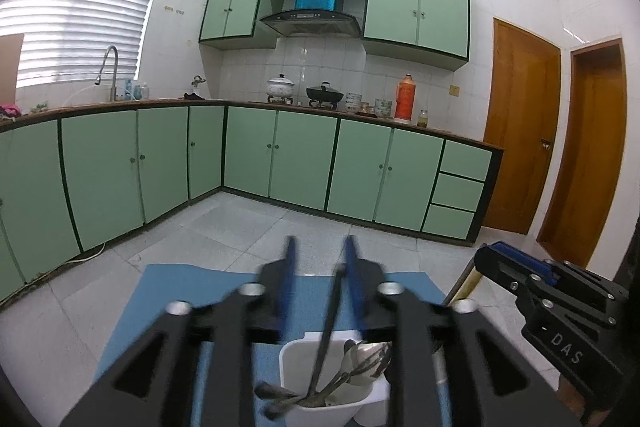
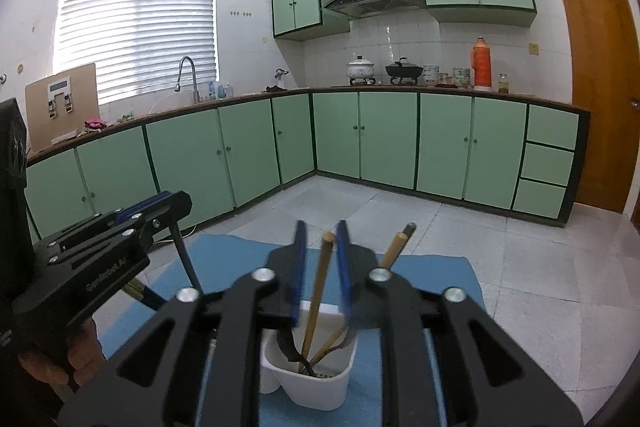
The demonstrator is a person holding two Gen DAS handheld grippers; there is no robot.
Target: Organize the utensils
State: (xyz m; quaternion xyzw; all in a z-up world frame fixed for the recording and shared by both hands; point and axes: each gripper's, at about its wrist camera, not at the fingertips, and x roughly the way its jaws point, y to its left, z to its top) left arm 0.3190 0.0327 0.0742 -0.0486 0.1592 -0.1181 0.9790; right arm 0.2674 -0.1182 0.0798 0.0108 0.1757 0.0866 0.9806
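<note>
Left gripper point(image 1: 319, 247): blue pads stand apart. A thin black utensil handle point(image 1: 329, 323) rises between them, close against the right-hand pad; whether it touches that pad cannot be told. No squeeze visible, the pads look spread around it.

Right gripper point(image 2: 320, 233): blue pads also parted. A wooden chopstick point(image 2: 320, 283) stands in the gap with clear space on both sides, untouched by either pad.

Holder: a white plastic utensil holder point(image 1: 298, 353) sits directly below both grippers. Inside it, on the side under the left gripper, metal spoons point(image 1: 366, 361) lean with bowls up, and the foot of the black handle rests among them. On the side under the right gripper, the chopstick's lower end drops into the holder next to a second wooden stick point(image 2: 394, 247) and a dark-tipped one, which tilt away past the holder's right edge.

Beneath the holder: a blue mat point(image 2: 440, 291), spread over a pale tiled floor point(image 2: 400, 203).

Beyond the holder: green cabinets point(image 2: 388, 135) run along the far walls under a brown counter. On that counter, an orange thermos point(image 2: 482, 63), pots on a stove, and a tap by the blinds.

Left of the holder in the right wrist view, a hand point(image 2: 60, 359) grips the left gripper's black body.
</note>
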